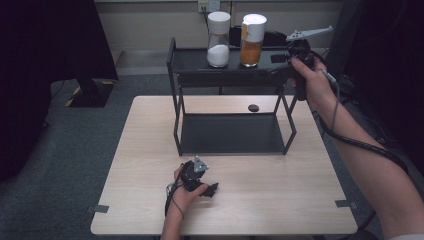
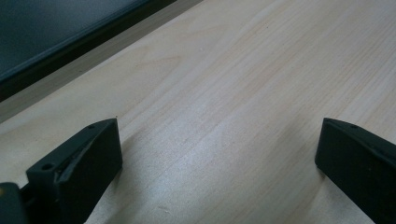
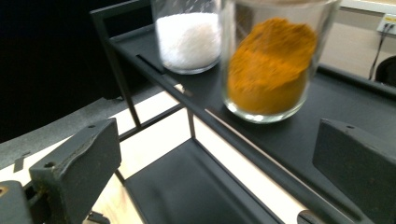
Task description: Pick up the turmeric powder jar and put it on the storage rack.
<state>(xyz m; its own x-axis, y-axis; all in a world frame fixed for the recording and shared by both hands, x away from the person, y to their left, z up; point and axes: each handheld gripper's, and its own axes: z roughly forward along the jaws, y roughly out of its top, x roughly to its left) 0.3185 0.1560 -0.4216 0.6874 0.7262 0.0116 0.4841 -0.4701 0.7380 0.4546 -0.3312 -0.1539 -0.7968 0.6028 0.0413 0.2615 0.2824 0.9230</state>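
Two glass jars stand on the top shelf of a black metal rack (image 1: 190, 60): one with white powder (image 1: 218, 40) on the left, one with orange powder (image 1: 251, 41) on the right. In the right gripper view the orange jar (image 3: 271, 70) stands just beyond the jaws and the white jar (image 3: 187, 39) behind it. My right gripper (image 1: 280, 70) is open at the shelf's right end, apart from the orange jar, nothing between its jaws. My left gripper (image 1: 212, 190) rests open on the wooden table (image 2: 224, 93), holding nothing.
The rack's lower shelf (image 1: 230, 132) lies on the table (image 1: 150, 165) under the top one. A small dark round spot (image 1: 253, 107) sits on the table behind the rack. A wall outlet (image 1: 208, 5) and a dark stand (image 1: 90, 90) lie beyond the table.
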